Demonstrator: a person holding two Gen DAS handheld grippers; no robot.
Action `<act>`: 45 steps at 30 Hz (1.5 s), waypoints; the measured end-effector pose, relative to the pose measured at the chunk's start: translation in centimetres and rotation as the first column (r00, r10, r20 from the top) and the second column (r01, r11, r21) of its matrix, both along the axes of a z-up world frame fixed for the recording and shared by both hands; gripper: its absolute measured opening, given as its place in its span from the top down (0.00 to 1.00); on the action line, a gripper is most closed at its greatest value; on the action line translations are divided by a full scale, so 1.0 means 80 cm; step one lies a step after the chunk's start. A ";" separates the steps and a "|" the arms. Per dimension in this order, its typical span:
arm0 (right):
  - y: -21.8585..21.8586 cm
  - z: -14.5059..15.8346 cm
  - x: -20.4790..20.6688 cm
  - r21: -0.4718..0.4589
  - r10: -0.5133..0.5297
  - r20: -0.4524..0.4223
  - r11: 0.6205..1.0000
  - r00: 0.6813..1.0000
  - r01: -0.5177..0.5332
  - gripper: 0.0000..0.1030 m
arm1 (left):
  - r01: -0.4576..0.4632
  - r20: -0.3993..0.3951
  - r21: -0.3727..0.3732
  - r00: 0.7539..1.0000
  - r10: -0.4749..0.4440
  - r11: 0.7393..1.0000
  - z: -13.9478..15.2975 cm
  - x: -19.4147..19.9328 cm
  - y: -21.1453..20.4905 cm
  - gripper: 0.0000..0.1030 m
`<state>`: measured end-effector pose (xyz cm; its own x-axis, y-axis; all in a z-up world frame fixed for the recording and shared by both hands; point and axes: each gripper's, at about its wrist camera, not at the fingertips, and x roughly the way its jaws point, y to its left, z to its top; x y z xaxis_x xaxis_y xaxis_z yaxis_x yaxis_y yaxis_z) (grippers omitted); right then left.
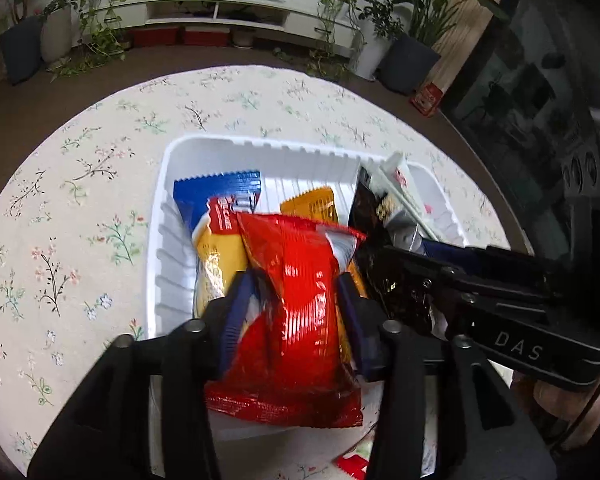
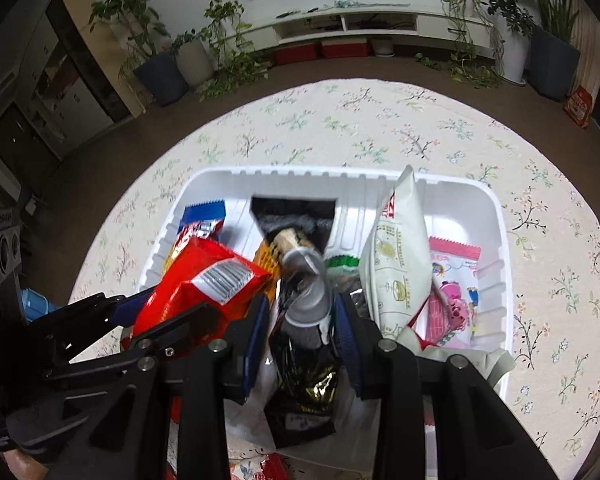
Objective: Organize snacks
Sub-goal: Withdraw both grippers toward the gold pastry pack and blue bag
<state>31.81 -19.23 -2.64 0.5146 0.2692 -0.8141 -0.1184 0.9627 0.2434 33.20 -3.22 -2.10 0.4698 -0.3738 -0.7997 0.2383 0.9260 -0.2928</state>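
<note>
A white tray (image 1: pixel 260 148) on the floral table holds several snack packs. My left gripper (image 1: pixel 296 304) is shut on a red snack bag (image 1: pixel 300 312) and holds it over the tray's left side, above a yellow pack (image 1: pixel 216 264) and a blue pack (image 1: pixel 216 192). My right gripper (image 2: pixel 300 320) is shut on a black and gold snack bag (image 2: pixel 304 364), held over the tray's (image 2: pixel 284 174) middle. The red bag (image 2: pixel 204 284) and the left gripper (image 2: pixel 160 316) show at left in the right wrist view. A white pouch (image 2: pixel 400 264) stands in the tray beside a pink pack (image 2: pixel 456 300).
The round table has a floral cloth (image 1: pixel 80 208). An orange pack (image 1: pixel 312 204) lies at the tray's back. Red wrappers (image 2: pixel 260 468) lie on the table at the near edge. Potted plants and a white TV cabinet (image 2: pixel 360 24) stand beyond the table.
</note>
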 end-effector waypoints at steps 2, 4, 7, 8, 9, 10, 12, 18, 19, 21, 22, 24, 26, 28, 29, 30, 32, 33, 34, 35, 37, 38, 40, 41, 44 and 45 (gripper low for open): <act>-0.001 0.001 0.000 0.001 0.000 0.003 1.000 1.000 0.000 0.64 | 0.003 0.000 0.008 1.000 -0.003 1.000 0.002 0.004 -0.001 0.52; -0.001 0.002 0.000 0.001 0.000 0.005 1.000 1.000 0.000 0.64 | -0.003 0.000 0.009 1.000 0.003 1.000 0.004 0.007 0.000 0.52; -0.003 0.005 0.000 0.011 -0.008 0.013 1.000 1.000 0.008 0.64 | -0.021 0.015 0.008 1.000 0.020 1.000 0.007 0.009 0.003 0.44; -0.004 0.006 -0.001 0.015 -0.010 0.017 1.000 1.000 0.010 0.64 | -0.022 0.018 0.005 1.000 0.022 1.000 0.009 0.008 0.005 0.42; -0.005 0.007 -0.002 0.019 -0.012 0.021 1.000 1.000 0.011 0.64 | -0.023 0.021 0.003 1.000 0.023 1.000 0.010 0.009 0.006 0.38; -0.006 0.010 -0.003 0.024 -0.013 0.025 1.000 1.000 0.012 0.63 | -0.026 0.025 0.002 0.999 0.026 1.000 0.011 0.008 0.007 0.31; -0.011 0.017 -0.008 0.034 -0.026 0.042 0.999 0.999 0.024 0.58 | -0.052 0.038 0.001 0.998 0.051 0.999 0.015 0.004 0.013 0.18; -0.029 0.047 -0.036 0.113 -0.051 0.114 0.993 0.992 0.038 0.32 | -0.089 0.090 -0.017 0.992 0.091 0.996 0.040 -0.016 0.033 0.04; -0.029 0.051 -0.041 0.119 -0.048 0.124 0.992 0.991 0.033 0.31 | -0.092 0.103 -0.015 0.990 0.093 0.996 0.045 -0.023 0.036 0.01; -0.029 0.061 -0.058 0.120 -0.043 0.144 0.992 0.989 0.025 0.30 | -0.091 0.136 -0.006 0.987 0.091 0.996 0.056 -0.041 0.042 0.00; -0.029 0.065 -0.067 0.129 -0.036 0.154 0.992 0.987 0.017 0.30 | -0.084 0.160 -0.001 0.984 0.083 0.996 0.061 -0.053 0.045 0.00; -0.031 0.071 -0.087 0.136 -0.028 0.175 0.991 0.984 0.004 0.22 | -0.081 0.205 0.031 0.976 0.073 0.996 0.072 -0.077 0.048 0.00; -0.034 0.075 -0.112 0.140 -0.039 0.207 0.990 0.978 0.010 0.18 | -0.059 0.252 0.047 0.967 0.045 0.997 0.080 -0.105 0.054 0.00; -0.040 0.074 -0.137 0.156 -0.047 0.223 0.988 0.974 0.012 0.16 | -0.053 0.276 0.059 0.961 0.034 0.997 0.086 -0.134 0.059 0.00; -0.043 0.072 -0.151 0.163 -0.057 0.222 0.986 0.973 0.021 0.16 | -0.051 0.275 0.057 0.961 0.034 0.997 0.087 -0.146 0.062 0.00; -0.045 0.070 -0.162 0.167 -0.064 0.223 0.986 0.973 0.027 0.16 | -0.048 0.264 0.052 0.964 0.033 0.997 0.087 -0.160 0.065 0.00; -0.049 0.061 -0.189 0.164 -0.080 0.223 0.985 0.972 0.043 0.16 | -0.045 0.223 0.040 0.974 0.035 0.998 0.087 -0.186 0.070 0.00; -0.050 0.057 -0.201 0.162 -0.089 0.222 0.985 0.971 0.054 0.16 | -0.047 0.189 0.036 0.981 0.039 0.998 0.083 -0.201 0.071 0.00; -0.052 0.051 -0.213 0.162 -0.095 0.222 0.985 0.970 0.060 0.16 | -0.053 0.154 0.029 0.987 0.048 0.998 0.078 -0.214 0.071 0.00; -0.053 0.045 -0.224 0.163 -0.101 0.219 0.984 0.971 0.065 0.16 | -0.067 0.125 0.029 0.990 0.063 0.997 0.073 -0.226 0.071 0.00; -0.056 0.030 -0.244 0.175 -0.118 0.197 0.981 0.973 0.083 0.16 | -0.089 0.078 0.024 0.993 0.087 0.996 0.060 -0.252 0.071 0.00; -0.057 0.023 -0.252 0.187 -0.122 0.181 0.978 0.976 0.088 0.16 | -0.085 0.075 0.019 0.994 0.083 0.996 0.055 -0.266 0.070 0.00; -0.057 0.014 -0.265 0.200 -0.120 0.153 0.976 0.981 0.088 0.16 | -0.084 0.069 0.022 0.994 0.083 0.996 0.048 -0.284 0.065 0.01; -0.055 0.011 -0.274 0.199 -0.115 0.155 0.976 0.981 0.083 0.16 | -0.084 0.060 0.009 0.995 0.083 0.996 0.043 -0.295 0.063 0.01; -0.050 0.002 -0.293 0.198 -0.106 0.162 0.978 0.981 0.073 0.16 | -0.108 0.054 -0.003 0.993 0.108 0.994 0.034 -0.320 0.059 0.01; -0.047 -0.004 -0.301 0.199 -0.101 0.154 0.978 0.983 0.069 0.16 | -0.114 0.048 0.008 0.992 0.113 0.993 0.030 -0.327 0.055 0.01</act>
<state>7.74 -23.02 -2.96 0.6637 0.3617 -0.6547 -0.0914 0.9079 0.4090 7.05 1.14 0.29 0.5463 -0.3071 -0.7793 0.1448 0.9510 -0.2733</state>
